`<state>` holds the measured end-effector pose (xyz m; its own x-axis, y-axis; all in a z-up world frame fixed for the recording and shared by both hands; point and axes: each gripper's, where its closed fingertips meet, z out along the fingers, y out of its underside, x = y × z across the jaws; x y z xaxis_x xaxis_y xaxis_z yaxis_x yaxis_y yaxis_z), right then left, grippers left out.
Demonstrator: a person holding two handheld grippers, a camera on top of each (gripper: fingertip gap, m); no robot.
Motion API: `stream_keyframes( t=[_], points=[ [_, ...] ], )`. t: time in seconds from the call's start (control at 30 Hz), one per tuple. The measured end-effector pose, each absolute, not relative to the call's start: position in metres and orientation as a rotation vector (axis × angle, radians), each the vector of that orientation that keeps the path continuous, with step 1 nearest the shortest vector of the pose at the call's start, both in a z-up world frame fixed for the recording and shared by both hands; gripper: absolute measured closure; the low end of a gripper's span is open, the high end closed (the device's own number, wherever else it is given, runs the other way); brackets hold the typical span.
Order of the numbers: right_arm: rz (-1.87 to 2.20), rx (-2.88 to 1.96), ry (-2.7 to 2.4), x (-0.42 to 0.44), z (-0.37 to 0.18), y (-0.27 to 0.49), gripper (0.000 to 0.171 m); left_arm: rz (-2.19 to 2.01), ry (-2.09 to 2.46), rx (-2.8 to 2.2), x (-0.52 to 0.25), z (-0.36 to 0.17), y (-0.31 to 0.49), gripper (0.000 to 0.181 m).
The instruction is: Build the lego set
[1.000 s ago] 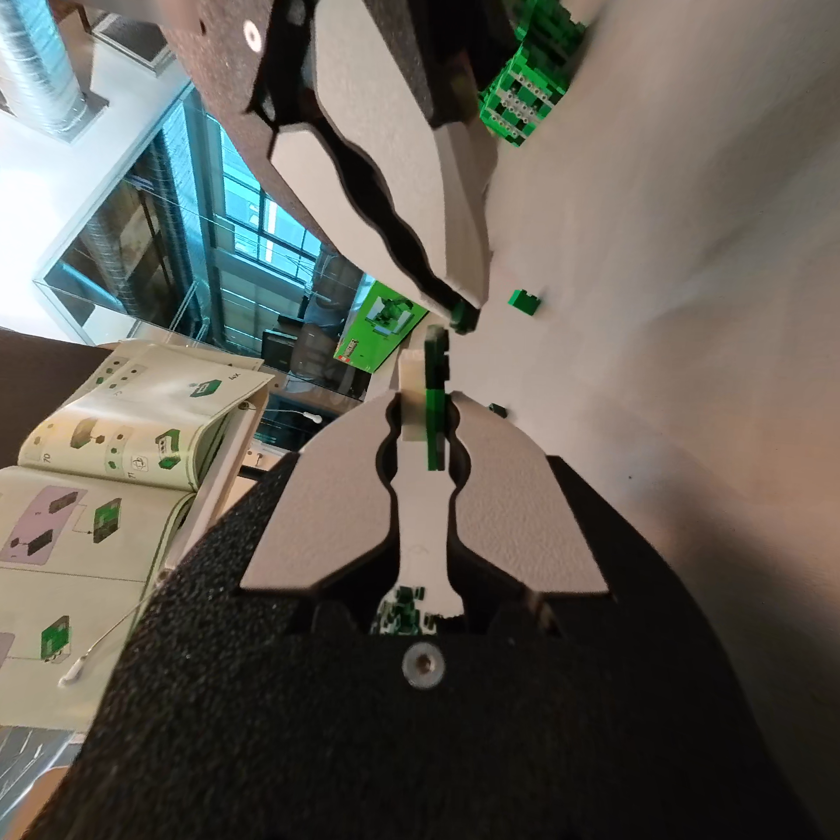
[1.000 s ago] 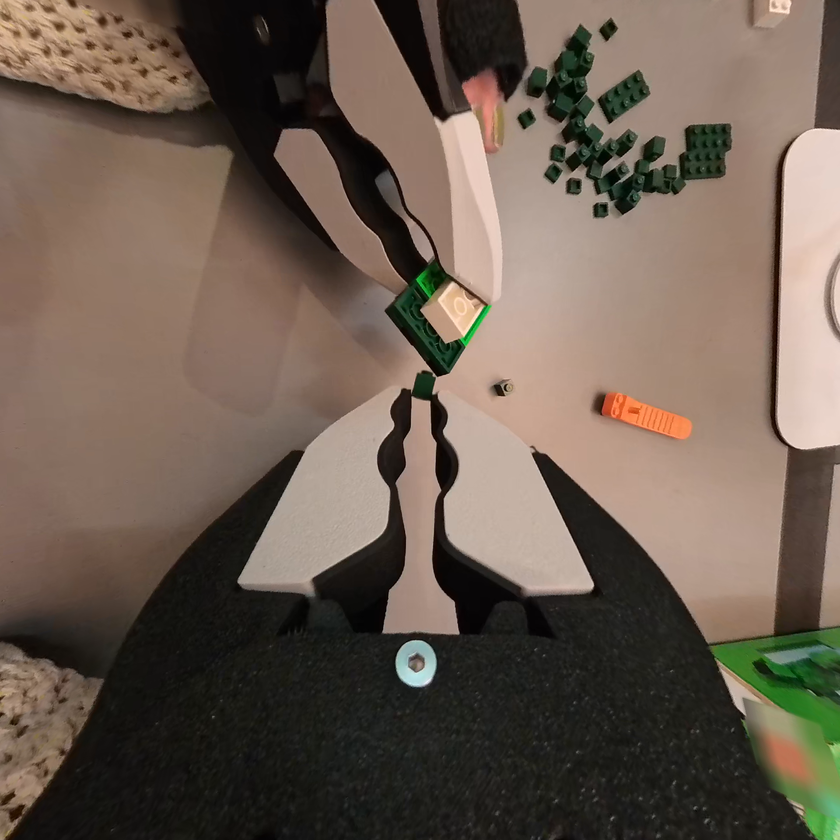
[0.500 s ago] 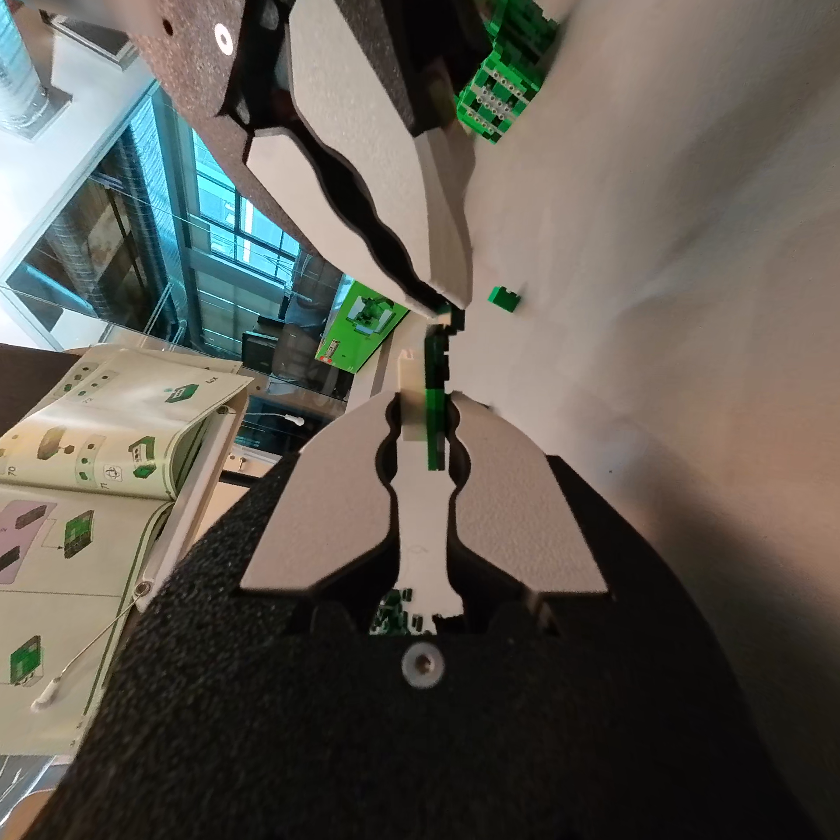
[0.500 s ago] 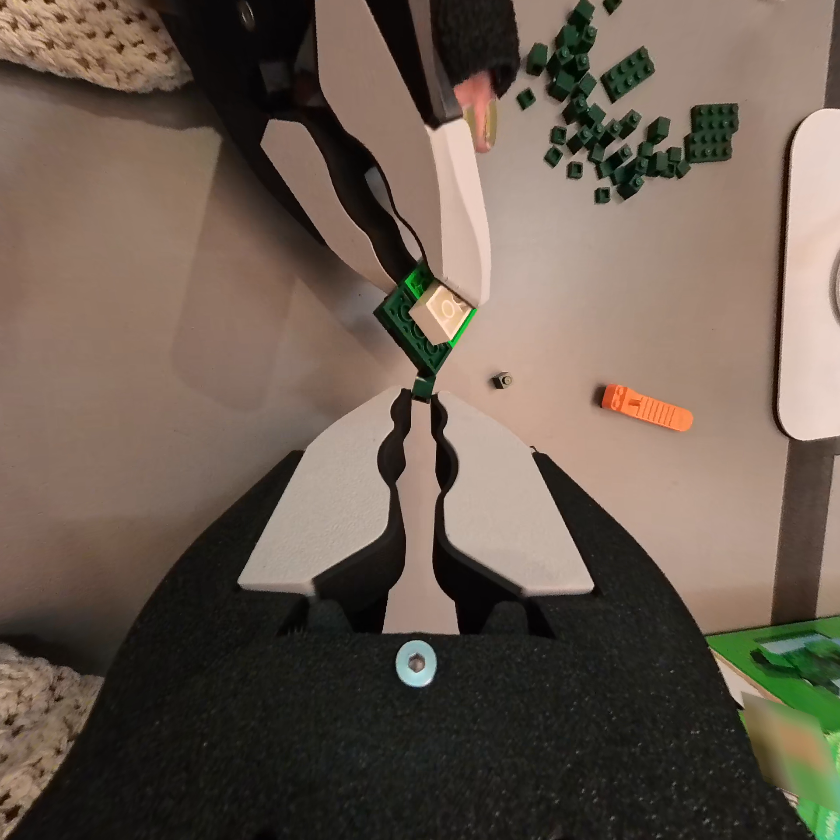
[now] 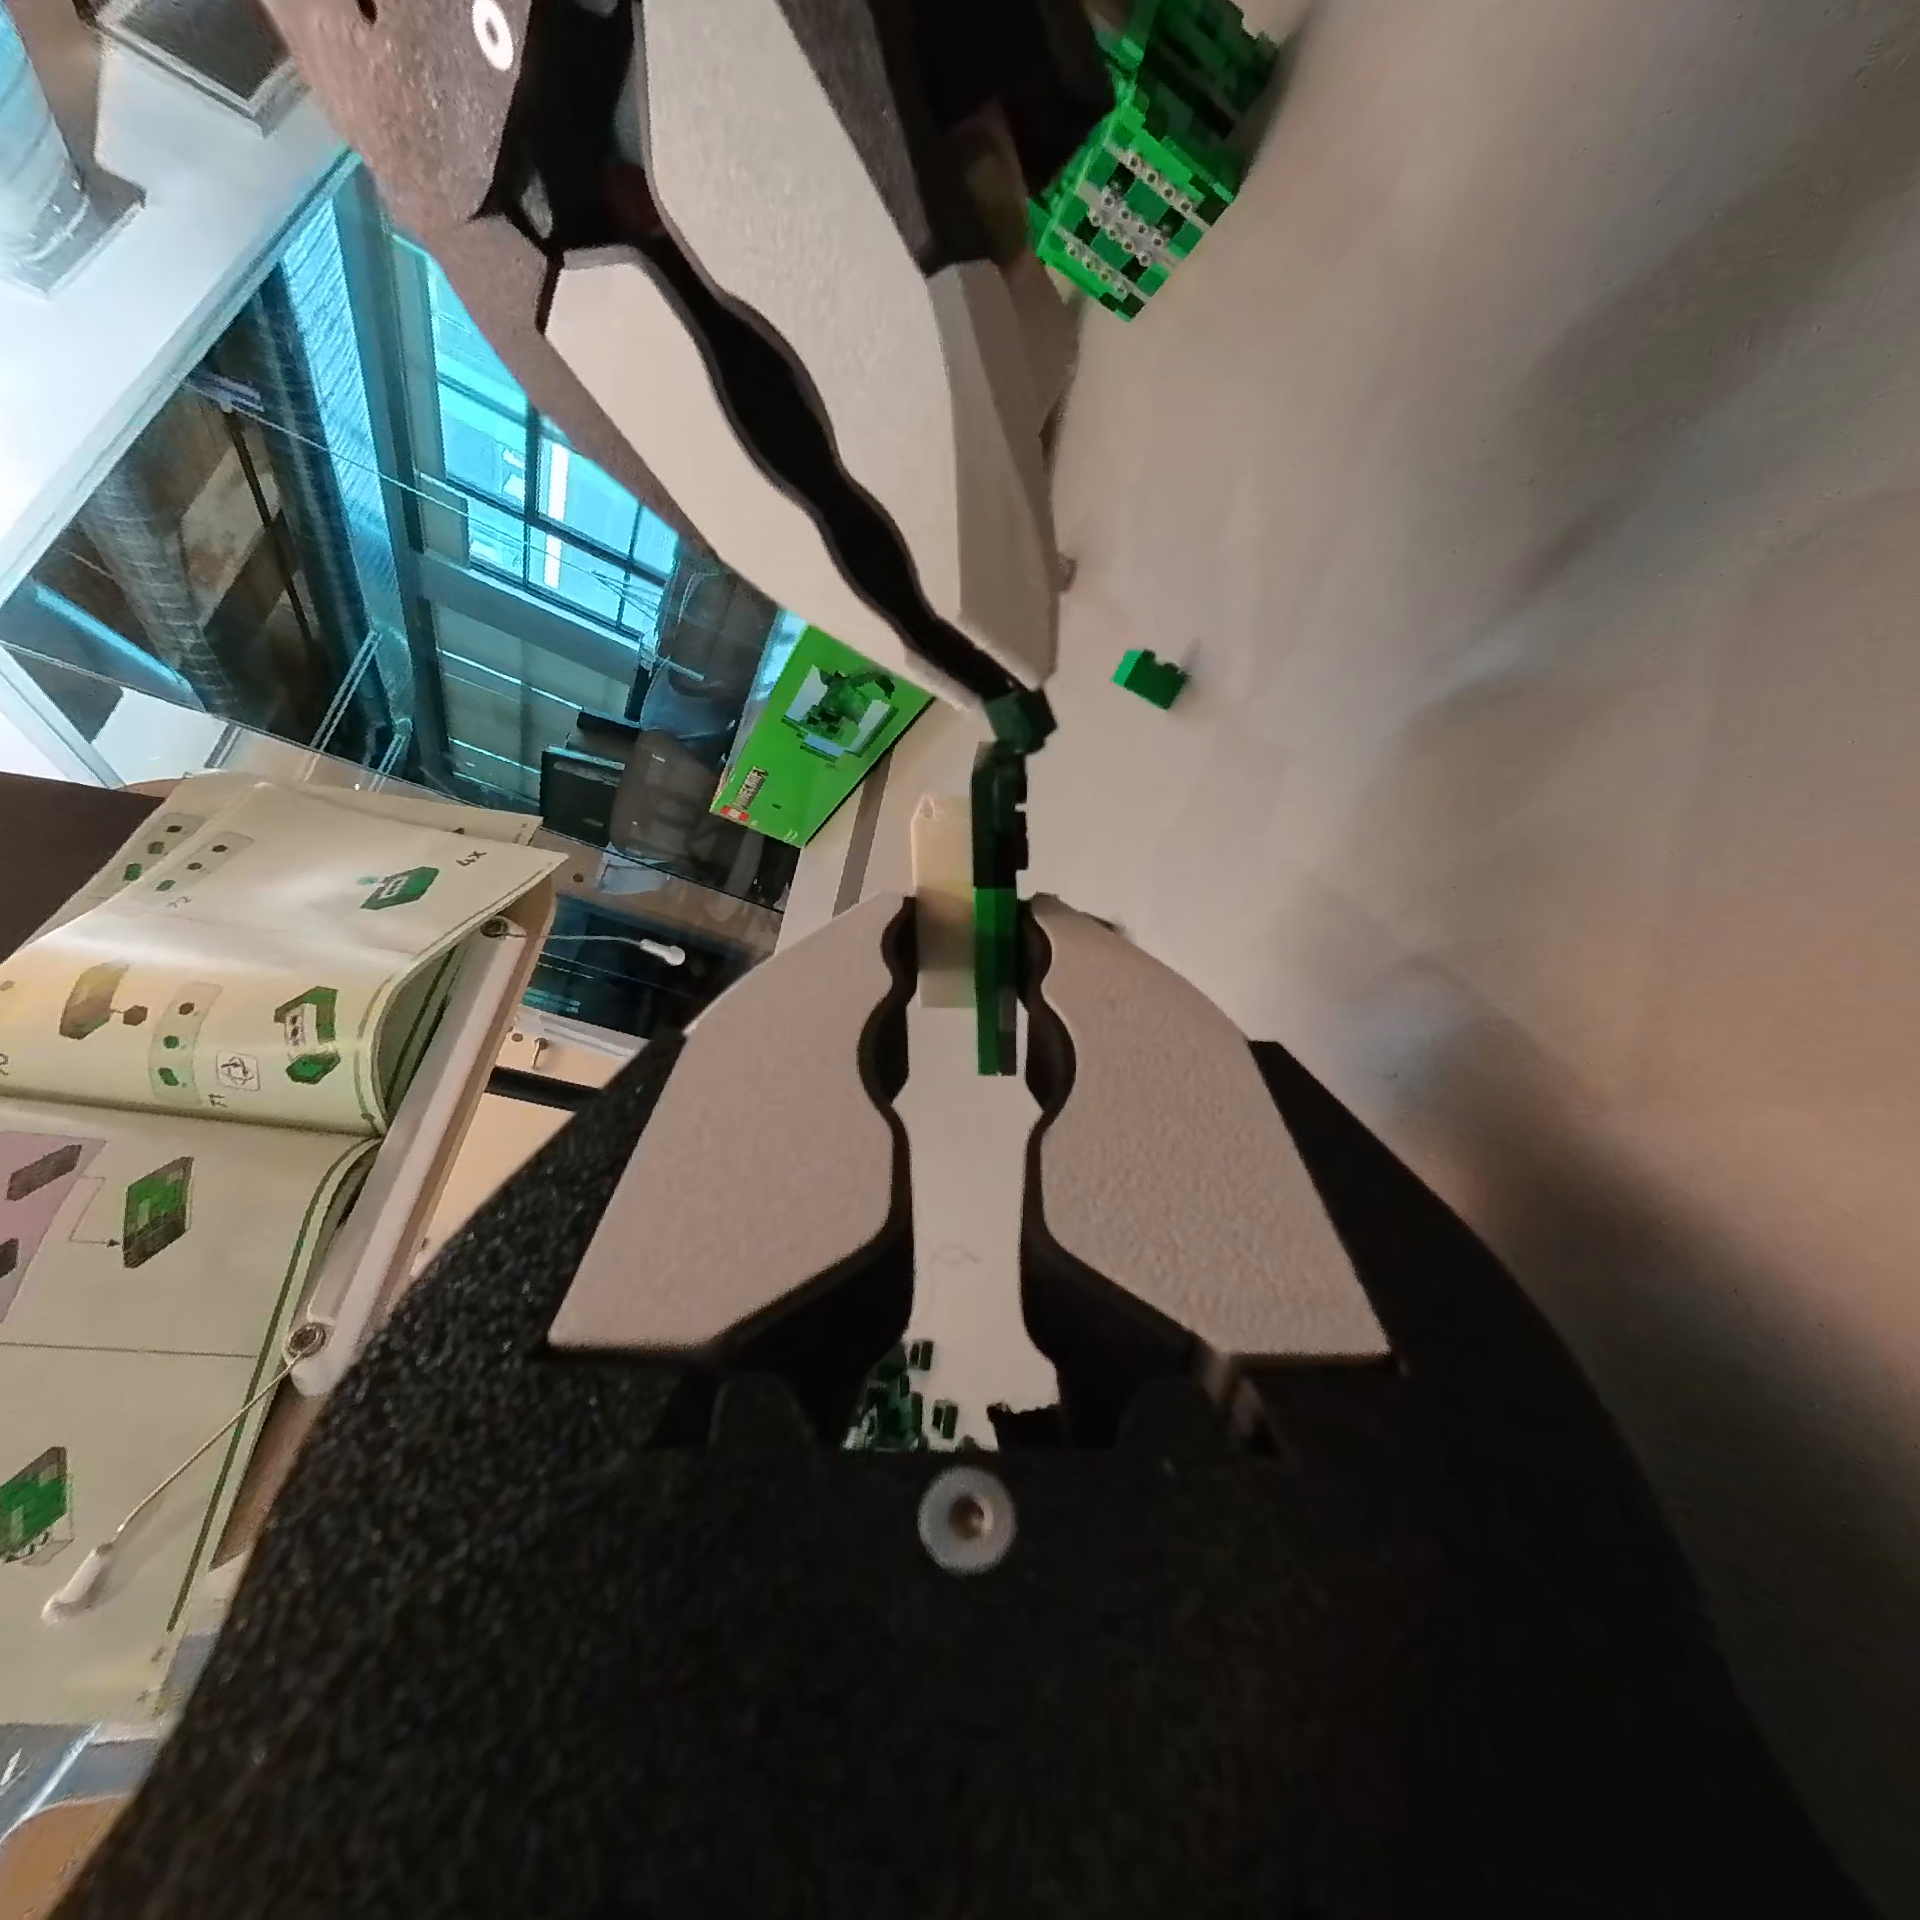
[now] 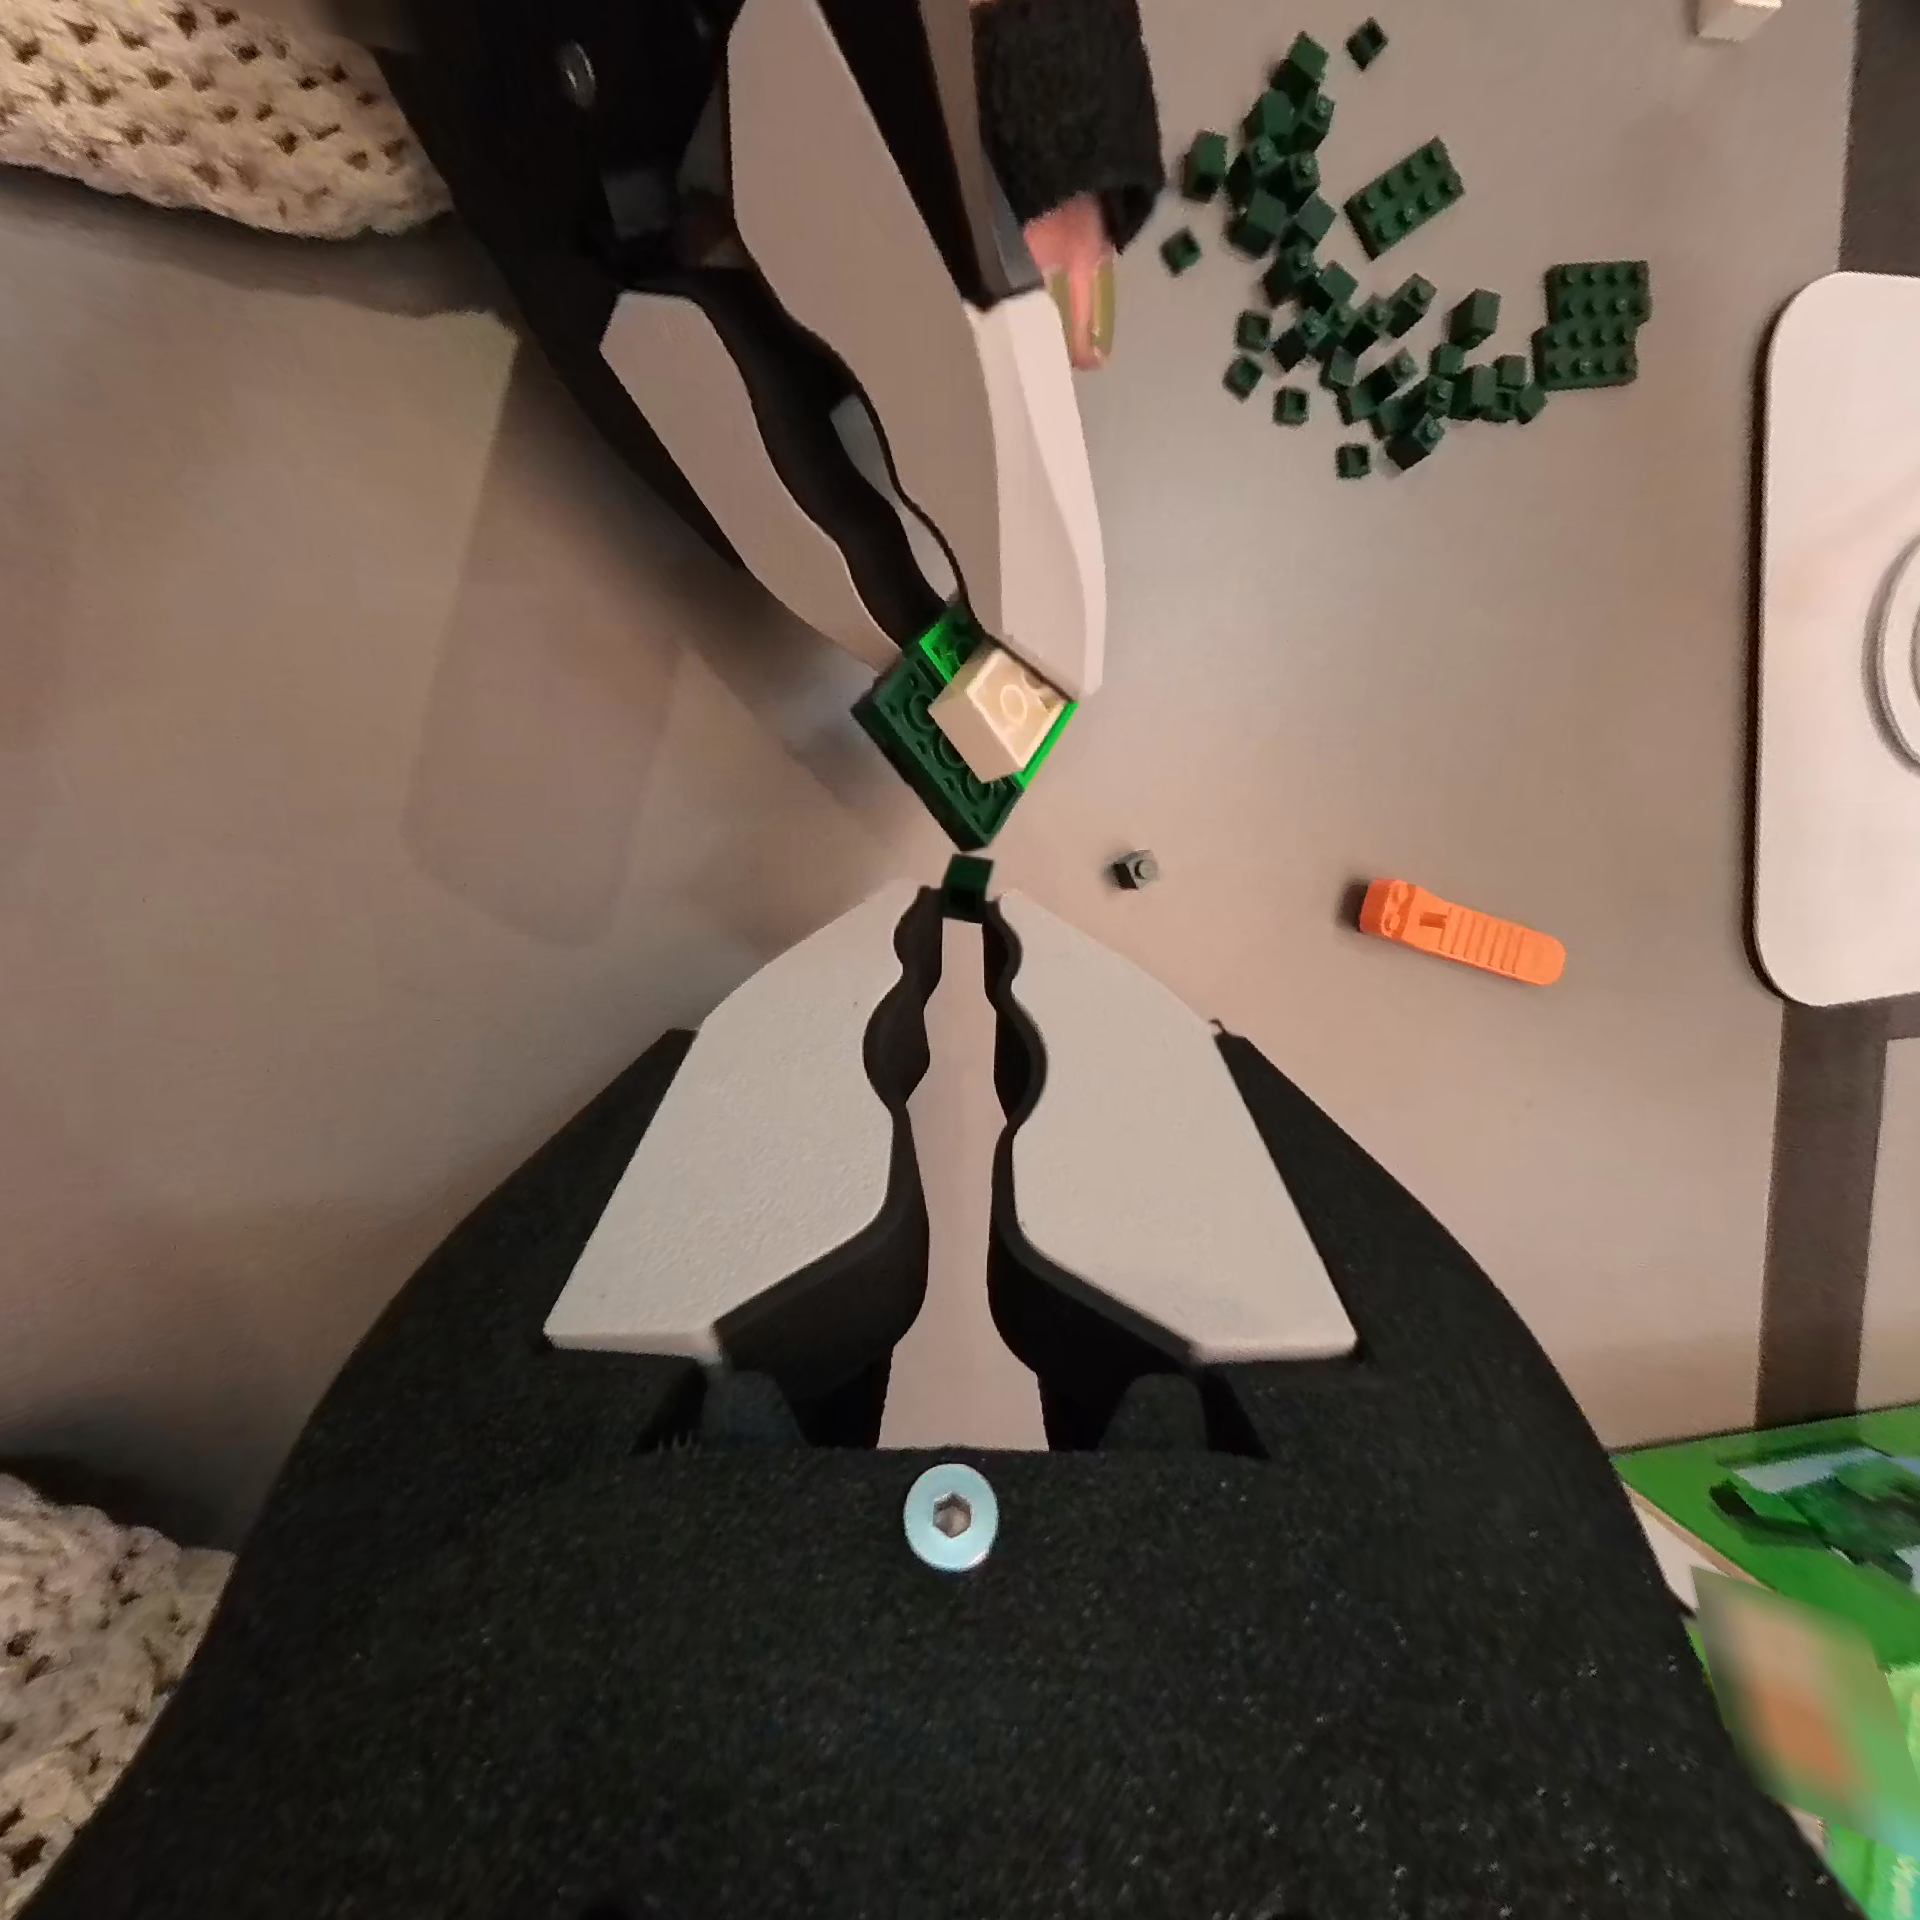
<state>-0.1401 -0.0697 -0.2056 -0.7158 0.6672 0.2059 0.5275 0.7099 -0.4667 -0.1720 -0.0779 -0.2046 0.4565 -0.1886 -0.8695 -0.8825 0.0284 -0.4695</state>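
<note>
Currently right gripper [image 6: 964, 902] pinches a small dark-green brick [image 6: 966, 885] at its tips; left gripper [image 5: 971, 940] clamps the green-and-cream plate assembly [image 5: 992, 883]. Square stud to plate edge dead ahead, then press straight.

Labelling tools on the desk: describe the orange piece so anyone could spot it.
Start at the grey table in the right wrist view. Below the pile of dark green bricks lies the orange brick separator, flat. It is the only orange thing, long and wedge-shaped.

left wrist view sits close behind its fingers, rolled sideways, skimming the table [image 5: 1507, 623]. right wrist view looks straight down. both share the green plate [image 6: 961, 743].
</note>
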Motion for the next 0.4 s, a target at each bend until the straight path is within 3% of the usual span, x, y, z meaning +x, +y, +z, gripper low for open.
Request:
stream_keyframes(
  t=[0.4],
  points=[
    [0.378,-1.039,-2.439,-0.124,-0.185,-0.03,0.164,0.702,0.995,-1.485,-0.175,-0.206,-0.079,0.164]
  ],
)
